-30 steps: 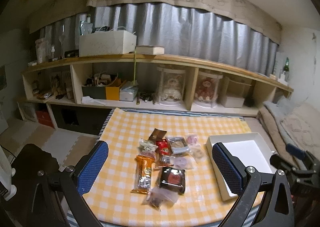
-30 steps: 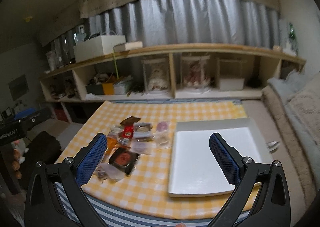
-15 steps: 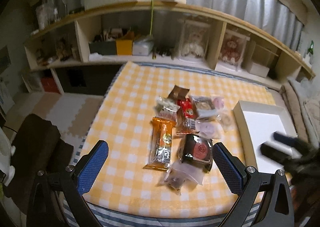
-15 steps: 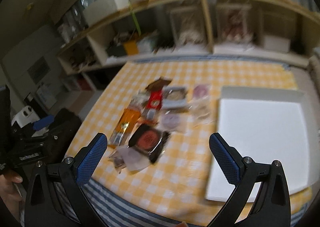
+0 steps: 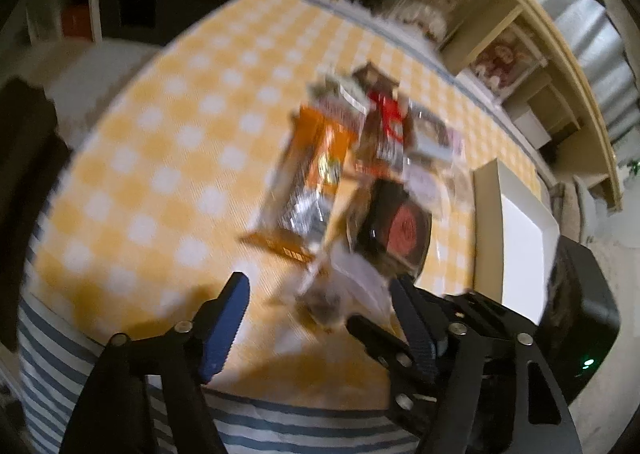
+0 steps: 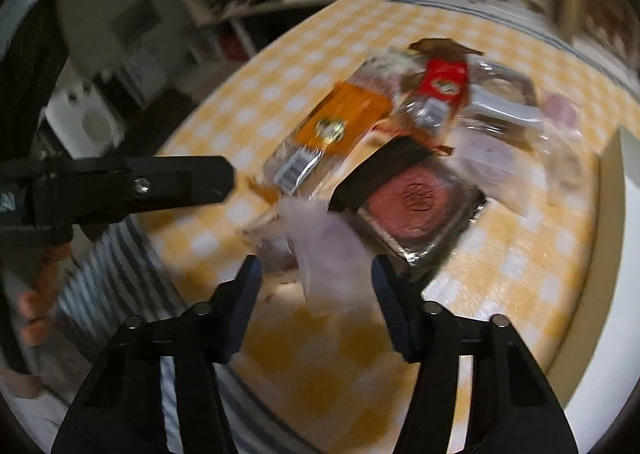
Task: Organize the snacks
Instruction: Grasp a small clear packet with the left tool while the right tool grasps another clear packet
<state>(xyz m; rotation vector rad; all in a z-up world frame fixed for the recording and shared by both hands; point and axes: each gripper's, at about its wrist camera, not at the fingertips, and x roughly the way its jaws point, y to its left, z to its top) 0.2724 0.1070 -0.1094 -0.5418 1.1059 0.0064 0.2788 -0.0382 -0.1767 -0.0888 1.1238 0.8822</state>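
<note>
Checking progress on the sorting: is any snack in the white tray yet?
No. In the left wrist view the white tray shows only a bare white floor, while the snacks lie beside it on the checked cloth.

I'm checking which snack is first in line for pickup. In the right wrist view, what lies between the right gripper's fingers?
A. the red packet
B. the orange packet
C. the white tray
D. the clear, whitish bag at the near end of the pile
D: the clear bag lies between the fingers of the right gripper; the orange packet and the red packet lie farther back.
</note>
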